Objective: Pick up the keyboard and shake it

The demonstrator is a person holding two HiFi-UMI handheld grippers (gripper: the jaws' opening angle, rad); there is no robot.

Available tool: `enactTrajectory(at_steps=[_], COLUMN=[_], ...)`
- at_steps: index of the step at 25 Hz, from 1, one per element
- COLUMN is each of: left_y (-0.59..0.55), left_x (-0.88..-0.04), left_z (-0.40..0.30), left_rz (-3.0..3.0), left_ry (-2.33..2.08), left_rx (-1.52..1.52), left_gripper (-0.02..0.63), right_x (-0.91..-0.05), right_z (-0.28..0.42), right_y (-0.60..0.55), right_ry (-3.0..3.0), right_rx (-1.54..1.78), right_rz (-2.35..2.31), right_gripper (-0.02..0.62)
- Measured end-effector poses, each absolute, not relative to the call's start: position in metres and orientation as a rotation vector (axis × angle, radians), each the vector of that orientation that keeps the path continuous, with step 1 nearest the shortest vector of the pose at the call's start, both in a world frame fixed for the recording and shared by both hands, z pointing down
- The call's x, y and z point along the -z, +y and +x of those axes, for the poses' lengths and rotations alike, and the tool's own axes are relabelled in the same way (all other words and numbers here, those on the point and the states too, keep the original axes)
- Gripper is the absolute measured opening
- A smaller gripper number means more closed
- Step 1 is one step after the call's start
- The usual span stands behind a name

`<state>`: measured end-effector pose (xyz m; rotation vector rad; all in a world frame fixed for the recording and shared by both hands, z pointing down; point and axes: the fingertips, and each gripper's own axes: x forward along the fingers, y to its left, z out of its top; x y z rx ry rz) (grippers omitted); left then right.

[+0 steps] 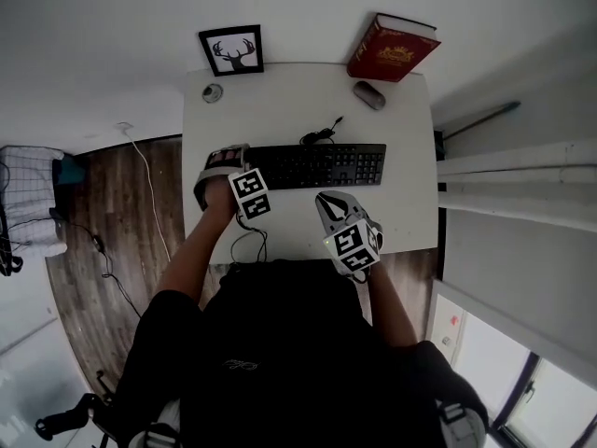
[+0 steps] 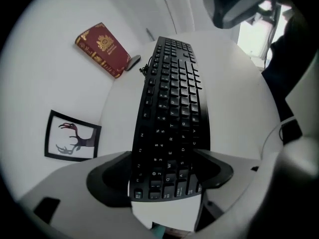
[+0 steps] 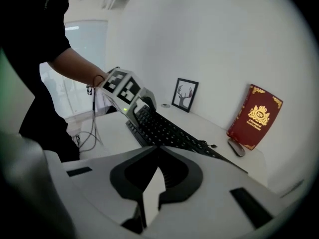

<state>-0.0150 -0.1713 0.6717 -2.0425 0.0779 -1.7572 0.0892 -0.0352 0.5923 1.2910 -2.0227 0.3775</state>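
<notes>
Here, keyboard (image 1: 317,166): black, lying across the white desk (image 1: 280,101), its left end between the left gripper's jaws.
Left gripper (image 1: 222,161): jaws wide, clamped across the keyboard's front and back edges.
Right gripper (image 1: 326,202): jaws together, empty, just in front of the keyboard.
Head view only: the cable (image 1: 322,133) at the keyboard's back edge.
Right gripper view only: the keyboard's left end tilted up off the desk.
</notes>
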Motion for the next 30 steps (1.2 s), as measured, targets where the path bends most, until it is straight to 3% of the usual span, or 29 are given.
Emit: enactTrajectory(at_steps=[6,8,9,11,15,21,23,24,26,27,30], left_y=[-0.159,-0.156,-0.155,-0.153,-0.145,-0.143,-0.142,-0.142,-0.145,-0.148,-0.153], left_x=[-0.663,-0.660,-0.659,-0.657,-0.652,-0.653,-0.654,-0.651,-0.629,-0.616,-0.605], left_z=[-0.023,-0.023,-0.022,-0.023,-0.022,-0.028,-0.026,-0.024,-0.027,-0.034,-0.069], left_rz=[-1.941,-1.915,-1.905,-1.881,-1.870,-1.802,-1.823,-1.861,-2.039,-2.173,-2.571], left_ry=[0.276,0.319,0.332,0.348,0.410,0.457,0.456,0.476,0.640,0.776,1.066], left_rx=[1.633,1.602,1.590,1.574,1.520,1.517,1.514,1.489,1.361,1.288,1.261], left_gripper=[0.380,0.380,0.380,0.380,0.380,0.377,0.379,0.379,0.329,0.262,0.259], right_x=[-0.585,-0.586,-0.590,-0.602,-0.634,-0.671,-0.676,-0.676,-0.674,-0.674,-0.671], right_z=[0.189,0.215,0.226,0.242,0.248,0.244,0.240,0.239,0.239,0.239,0.237], right_y=[-0.049,-0.056,-0.060,-0.064,-0.056,-0.062,-0.050,-0.046,-0.042,-0.041,-0.040], right_ry=[-1.883,-1.826,-1.785,-1.720,-1.742,-1.792,-1.794,-1.793,-1.796,-1.798,-1.790], right_rx=[-0.285,-0.220,-0.184,-0.138,-0.322,-0.428,-0.450,-0.450,-0.447,-0.441,-0.403], right_rz=[1.188,1.009,0.908,0.692,0.319,0.144,0.073,0.060,0.068,0.078,0.107], right_gripper=[0.036,0.214,0.264,0.285,0.287,0.278,0.160,0.158,0.149,0.149,0.147])
